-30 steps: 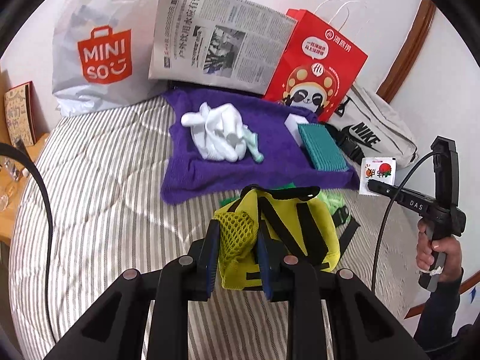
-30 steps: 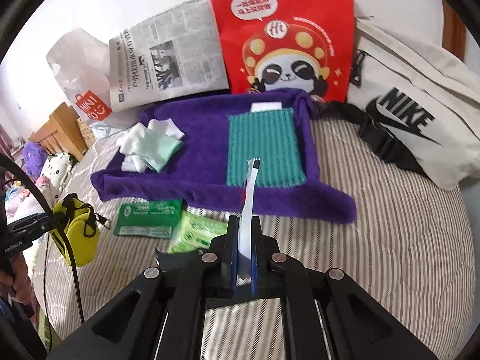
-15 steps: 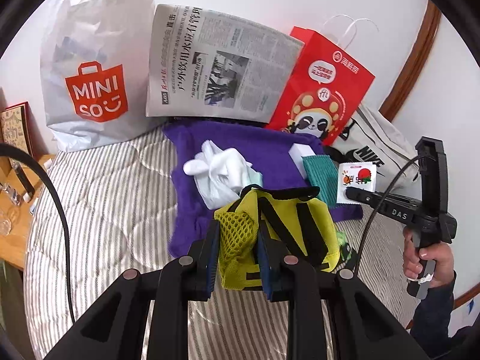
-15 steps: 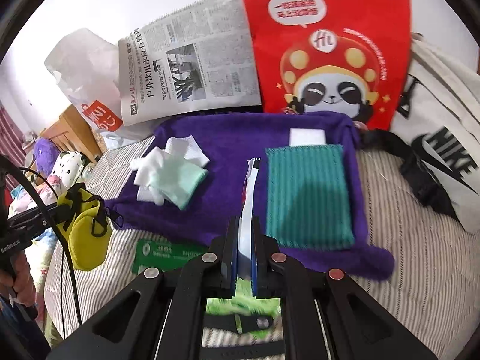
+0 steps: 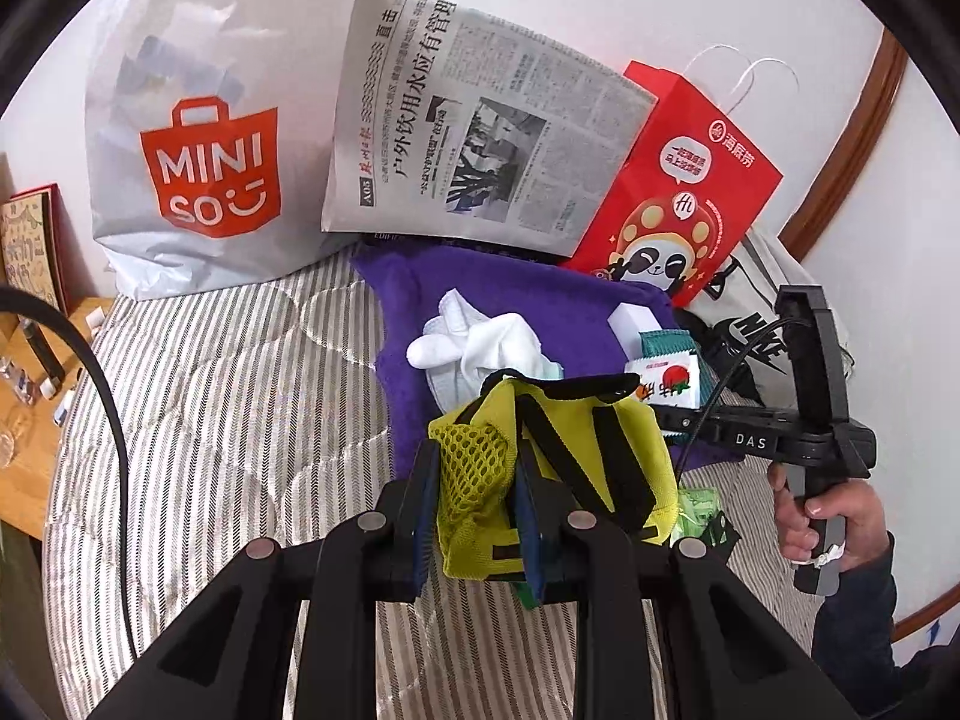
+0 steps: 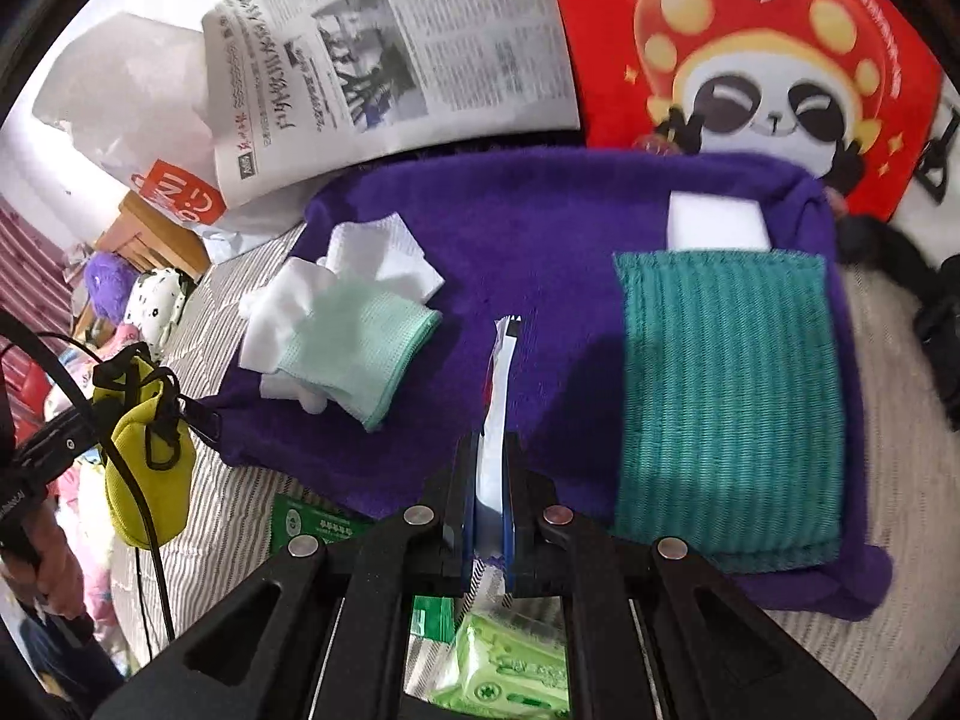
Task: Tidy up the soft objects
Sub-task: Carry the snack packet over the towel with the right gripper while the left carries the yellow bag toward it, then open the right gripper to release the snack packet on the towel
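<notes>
The small flat packet (image 6: 501,360) stood on its edge, pinched tight between the closed jaws of the right gripper (image 6: 489,483), and it hung just over the purple towel (image 6: 540,228) between the white and mint gloves (image 6: 342,324) and the teal cloth (image 6: 726,402). It was probably held by its thin side so it could be laid flat on the towel with the other soft things (the towel looked like the spot for gathering them). The left gripper (image 5: 474,492) was squeezed on the mesh side of the yellow pouch (image 5: 552,456), which dangled in the air above the striped bed (image 5: 228,396), near the towel's edge. It looked ready to go there too. A white sponge (image 6: 717,222) lay at the back of the towel. Green tissue packs (image 6: 510,669) waited on the bed below the right gripper. Bags and a newspaper (image 5: 480,144) leaned on the wall behind.
</notes>
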